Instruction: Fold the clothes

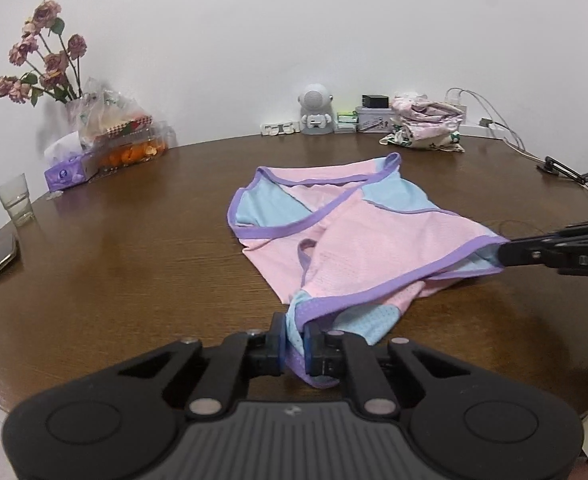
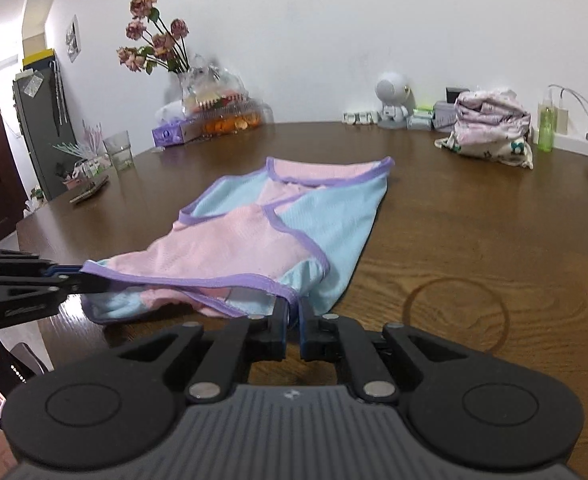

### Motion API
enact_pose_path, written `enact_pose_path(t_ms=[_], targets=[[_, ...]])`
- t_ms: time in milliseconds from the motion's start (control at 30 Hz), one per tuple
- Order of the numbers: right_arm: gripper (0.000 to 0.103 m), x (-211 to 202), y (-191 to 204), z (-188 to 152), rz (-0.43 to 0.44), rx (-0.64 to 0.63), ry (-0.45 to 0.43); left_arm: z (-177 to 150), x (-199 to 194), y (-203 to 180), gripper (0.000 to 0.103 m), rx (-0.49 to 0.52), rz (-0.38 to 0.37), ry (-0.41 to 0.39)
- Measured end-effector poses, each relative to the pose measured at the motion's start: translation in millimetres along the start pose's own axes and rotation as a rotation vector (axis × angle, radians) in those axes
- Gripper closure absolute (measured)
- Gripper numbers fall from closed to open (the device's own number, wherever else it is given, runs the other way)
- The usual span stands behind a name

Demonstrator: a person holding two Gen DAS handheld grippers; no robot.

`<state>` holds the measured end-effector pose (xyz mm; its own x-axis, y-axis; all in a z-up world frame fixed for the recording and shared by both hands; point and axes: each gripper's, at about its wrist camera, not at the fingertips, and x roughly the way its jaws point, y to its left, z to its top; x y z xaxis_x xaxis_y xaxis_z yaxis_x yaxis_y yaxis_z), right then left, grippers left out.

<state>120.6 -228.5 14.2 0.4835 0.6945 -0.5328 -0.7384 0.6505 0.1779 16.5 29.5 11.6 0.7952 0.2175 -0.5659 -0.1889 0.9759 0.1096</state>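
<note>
A pink and light-blue sleeveless top with purple trim (image 1: 357, 236) lies on the brown wooden table (image 1: 134, 264); it also shows in the right wrist view (image 2: 262, 236). My left gripper (image 1: 294, 336) is shut on the near purple-trimmed hem corner and lifts it slightly. My right gripper (image 2: 292, 312) is shut on the hem's other corner. In the left wrist view the right gripper (image 1: 505, 254) comes in from the right, pinching the hem. In the right wrist view the left gripper (image 2: 90, 280) comes in from the left, holding the stretched hem.
At the table's back stand a stack of folded clothes (image 1: 425, 124), a small white robot figure (image 1: 315, 110), boxes, a tissue box (image 1: 68, 172), a fruit container, a vase of dried roses (image 1: 42, 52) and cables (image 1: 497, 120). A glass (image 1: 14, 200) and a phone (image 1: 0, 256) lie left. A green bottle (image 2: 545, 124) stands right.
</note>
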Motion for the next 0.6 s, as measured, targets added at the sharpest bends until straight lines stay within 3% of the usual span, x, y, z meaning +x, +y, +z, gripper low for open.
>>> enact_pose_path(t_ms=[100,167,367,533,600], targets=[[0.085,3,5,-3,-0.015,-0.012,0.010,0,-5,-2,0.096,0.005,-0.013,-0.016],[0.072,4,9,-3,-0.019,-0.029,0.013,-1,-7,-2,0.096,0.004,-0.021,-0.025],[0.071,16,16,2,-0.065,-0.075,0.027,-4,-10,-2,0.096,0.009,-0.048,-0.032],[0.079,23,14,5,-0.083,-0.056,0.038,-7,-6,-4,0.083,0.019,-0.045,-0.014],[0.077,21,13,3,-0.087,-0.044,0.029,-7,-6,-4,0.064,0.022,-0.040,-0.015]])
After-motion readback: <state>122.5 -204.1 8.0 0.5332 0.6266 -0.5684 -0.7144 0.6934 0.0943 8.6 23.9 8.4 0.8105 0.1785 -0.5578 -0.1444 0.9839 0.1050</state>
